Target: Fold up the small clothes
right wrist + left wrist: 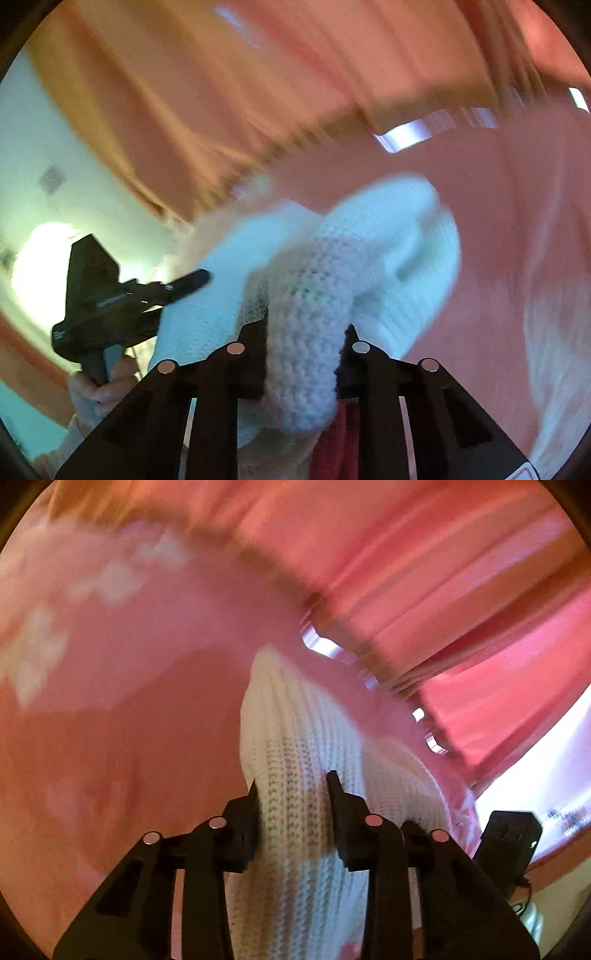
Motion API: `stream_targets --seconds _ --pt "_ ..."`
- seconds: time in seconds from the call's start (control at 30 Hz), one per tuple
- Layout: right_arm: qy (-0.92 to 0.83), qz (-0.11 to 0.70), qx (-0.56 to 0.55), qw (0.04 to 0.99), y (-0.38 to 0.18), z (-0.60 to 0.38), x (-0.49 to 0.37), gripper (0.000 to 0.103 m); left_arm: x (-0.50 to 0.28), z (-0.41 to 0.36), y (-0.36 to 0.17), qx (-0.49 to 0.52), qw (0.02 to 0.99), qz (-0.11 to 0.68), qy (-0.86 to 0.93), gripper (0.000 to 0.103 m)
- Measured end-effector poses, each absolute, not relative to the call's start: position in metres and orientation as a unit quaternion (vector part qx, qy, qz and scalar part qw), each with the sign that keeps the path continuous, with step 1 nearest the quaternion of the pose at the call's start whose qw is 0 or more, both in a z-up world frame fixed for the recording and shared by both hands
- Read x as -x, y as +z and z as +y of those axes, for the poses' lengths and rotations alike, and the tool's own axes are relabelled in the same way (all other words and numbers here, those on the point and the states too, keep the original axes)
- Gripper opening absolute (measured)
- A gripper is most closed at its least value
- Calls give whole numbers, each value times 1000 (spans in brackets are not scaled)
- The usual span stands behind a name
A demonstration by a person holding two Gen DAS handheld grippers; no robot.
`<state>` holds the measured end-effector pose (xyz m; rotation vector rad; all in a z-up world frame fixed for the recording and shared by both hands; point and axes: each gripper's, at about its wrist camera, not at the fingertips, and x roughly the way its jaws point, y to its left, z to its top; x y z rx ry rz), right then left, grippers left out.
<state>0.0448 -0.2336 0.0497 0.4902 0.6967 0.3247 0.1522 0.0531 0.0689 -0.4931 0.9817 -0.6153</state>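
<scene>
A white knitted garment [295,760] runs forward from between the black fingers of my left gripper [293,786], which is shut on it. In the right wrist view the same white knit [314,295] is bunched between the fingers of my right gripper [308,325], also shut on it. The garment hangs lifted above a pink bed cover with pale heart shapes [110,664]. The left gripper [110,291], held by a hand, shows at the left of the right wrist view, gripping the knit's far end. The right gripper's body [509,834] shows at the lower right of the left wrist view.
Pink curtains [443,572] hang behind the bed, orange-pink in the right wrist view [221,92]. A shiny edge [325,644] runs along the bed's far side. A pale wall [37,155] with a bright light is at the left. Both views are motion-blurred.
</scene>
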Motion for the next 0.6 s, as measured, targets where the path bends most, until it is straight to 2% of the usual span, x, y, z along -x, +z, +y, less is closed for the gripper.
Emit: stream_targets --seconds 0.13,0.2,0.27,0.3,0.33,0.37,0.47,0.6 --pt "192 293 -167 921 91 -217 -62 22 -149 67 102 218 854 390 -267 33" --pt "199 334 -141 910 69 -213 -88 28 -155 72 80 207 864 405 -218 40" --pt "160 416 -122 887 22 -217 -111 32 -163 76 33 193 847 476 -138 38" --pt "137 461 -131 867 -3 -224 -114 34 -163 79 15 208 829 503 -126 44" --pt "138 463 -172 859 -12 -233 -107 35 -158 88 5 246 817 505 -133 52" --pt "138 449 -212 857 -13 -242 -98 39 -154 96 4 267 812 504 -128 54" --pt "114 430 -256 858 -2 -249 -70 51 -149 98 21 234 825 494 -145 58" --pt "104 434 -293 846 -18 -236 -46 58 -164 97 17 227 802 529 -160 79"
